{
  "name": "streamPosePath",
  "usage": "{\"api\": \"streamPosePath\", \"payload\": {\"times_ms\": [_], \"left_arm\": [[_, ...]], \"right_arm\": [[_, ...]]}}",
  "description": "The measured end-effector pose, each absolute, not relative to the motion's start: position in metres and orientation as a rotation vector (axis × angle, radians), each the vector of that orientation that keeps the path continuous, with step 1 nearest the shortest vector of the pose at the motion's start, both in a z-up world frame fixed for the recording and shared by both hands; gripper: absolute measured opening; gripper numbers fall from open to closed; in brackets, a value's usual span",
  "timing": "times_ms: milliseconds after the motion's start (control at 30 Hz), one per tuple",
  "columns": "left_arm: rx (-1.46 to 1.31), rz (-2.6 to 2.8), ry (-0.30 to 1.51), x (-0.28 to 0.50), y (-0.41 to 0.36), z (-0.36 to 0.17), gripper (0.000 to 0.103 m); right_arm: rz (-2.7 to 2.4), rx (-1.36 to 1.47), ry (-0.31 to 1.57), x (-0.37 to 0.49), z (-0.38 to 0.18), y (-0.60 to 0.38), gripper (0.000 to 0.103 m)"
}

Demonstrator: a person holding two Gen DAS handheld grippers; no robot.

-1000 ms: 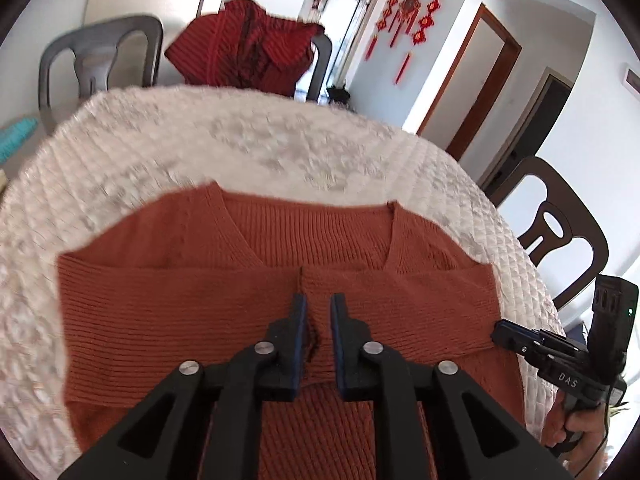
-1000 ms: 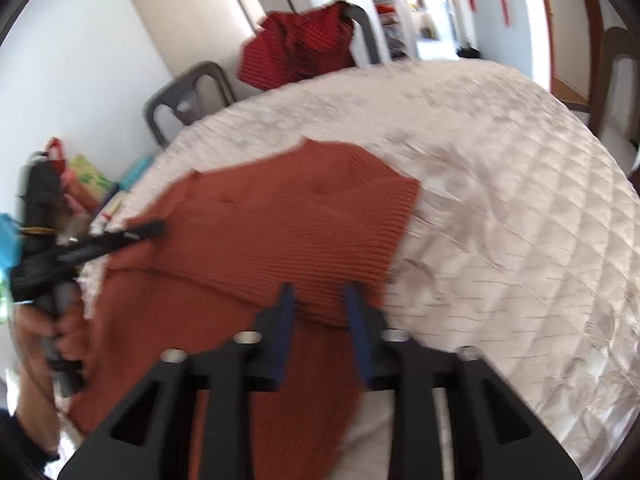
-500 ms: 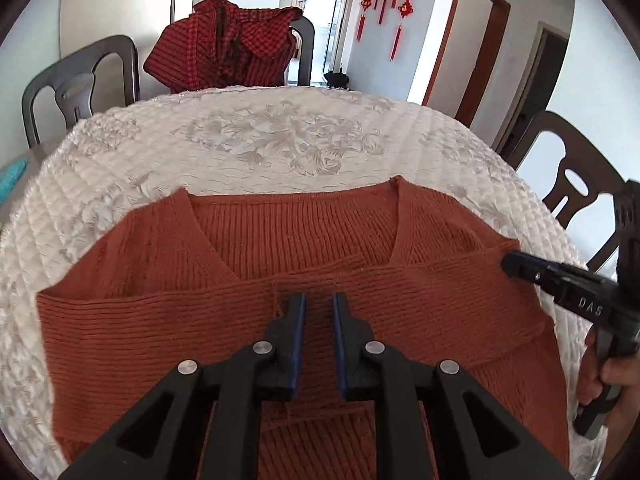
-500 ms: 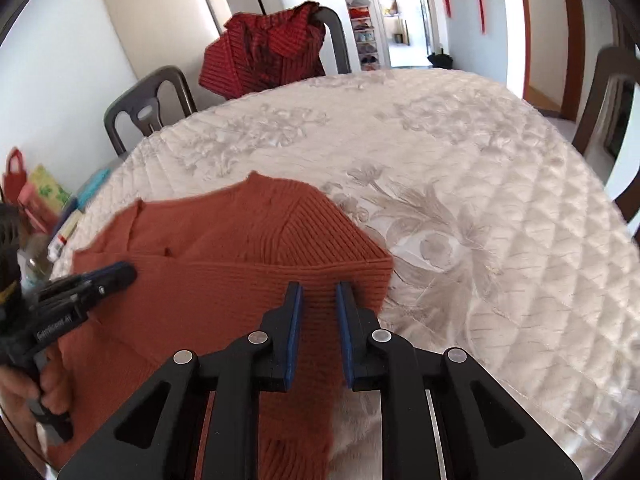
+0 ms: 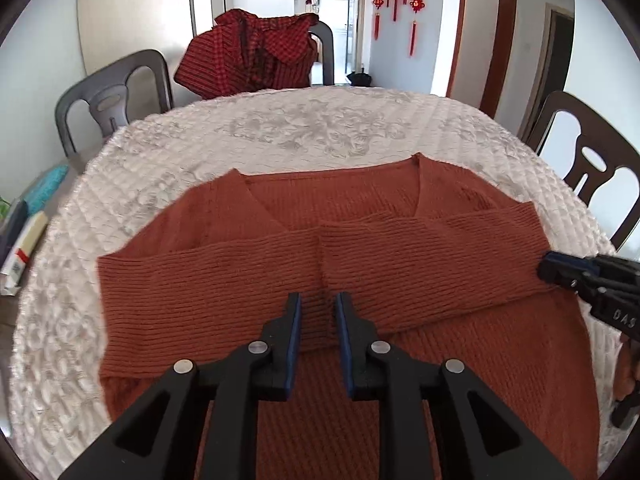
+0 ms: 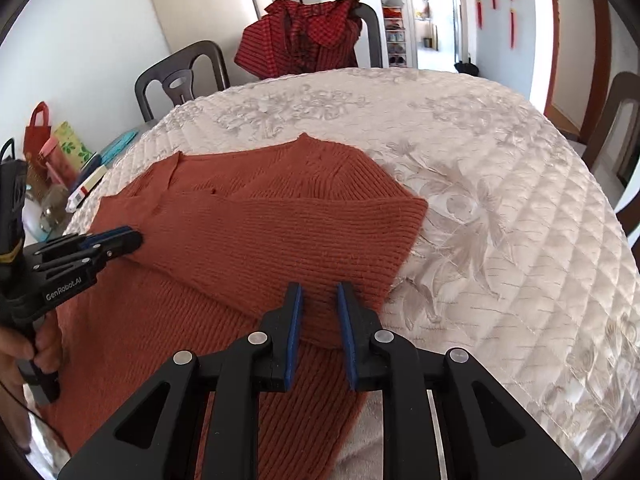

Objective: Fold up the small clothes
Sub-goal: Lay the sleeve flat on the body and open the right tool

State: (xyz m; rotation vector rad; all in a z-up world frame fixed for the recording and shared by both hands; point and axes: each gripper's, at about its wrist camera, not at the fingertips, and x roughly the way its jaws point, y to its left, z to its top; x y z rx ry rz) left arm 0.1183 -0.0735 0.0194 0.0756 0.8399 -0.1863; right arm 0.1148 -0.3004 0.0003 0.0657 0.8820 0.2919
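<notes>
Nearest, the left tool (image 5: 317,312) and right tool (image 6: 319,304) hover over the rust sweater (image 5: 360,264), jaws narrowly parted, holding nothing. Sleeves folded across, it lies on the quilted tabletop (image 5: 312,128). Beyond, at 12 o'clock, red clothes (image 5: 252,52) drape a chair (image 5: 326,48).

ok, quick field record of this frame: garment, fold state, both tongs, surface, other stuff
garment: rust knit sweater, V-neck, lying flat
fold state: both sleeves folded across the chest, cuffs meeting near the middle
left tongs: open, over the sleeve cuffs, holding nothing
right tongs: open, over the folded sleeve at the sweater's right edge, holding nothing
surface: round table with quilted cream cloth
other: red checked garment draped on a far chair
</notes>
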Motion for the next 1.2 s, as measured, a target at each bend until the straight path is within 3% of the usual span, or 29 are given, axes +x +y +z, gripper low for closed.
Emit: {"api": "streamPosePath", "payload": {"times_ms": [633, 1200], "left_arm": [[0.041, 0.086, 0.835, 0.102, 0.011, 0.014, 0.026], [0.020, 0.071, 0.836, 0.101, 0.014, 0.011, 0.030]], "right_arm": [[0.294, 0.067, 0.874, 0.118, 0.000, -0.297, 0.019], [0.290, 0.060, 0.869, 0.118, -0.003, -0.298, 0.019]]}}
